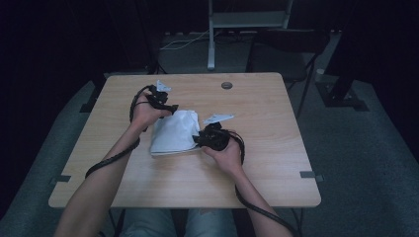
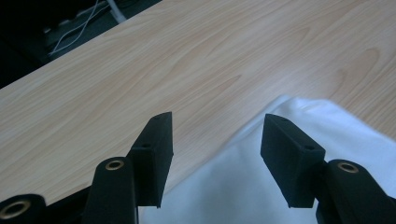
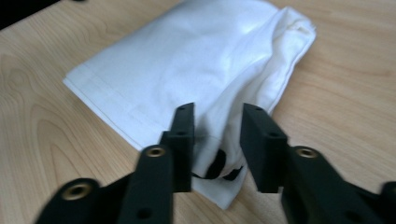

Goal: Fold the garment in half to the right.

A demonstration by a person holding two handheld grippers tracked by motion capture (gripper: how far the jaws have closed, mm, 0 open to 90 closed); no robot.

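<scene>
White folded cloth lies mid worktop. Your left tool spread above its far corner, grips nothing. Right tool jaws apart around near edge, not pinching. Risk: close too shallow, you catch top layer only, fold falls open.

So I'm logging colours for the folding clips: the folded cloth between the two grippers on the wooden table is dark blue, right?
Not dark blue: the folded cloth is white, as the right gripper view shows plainly. It does lie on the wooden table between the two grippers.
</scene>
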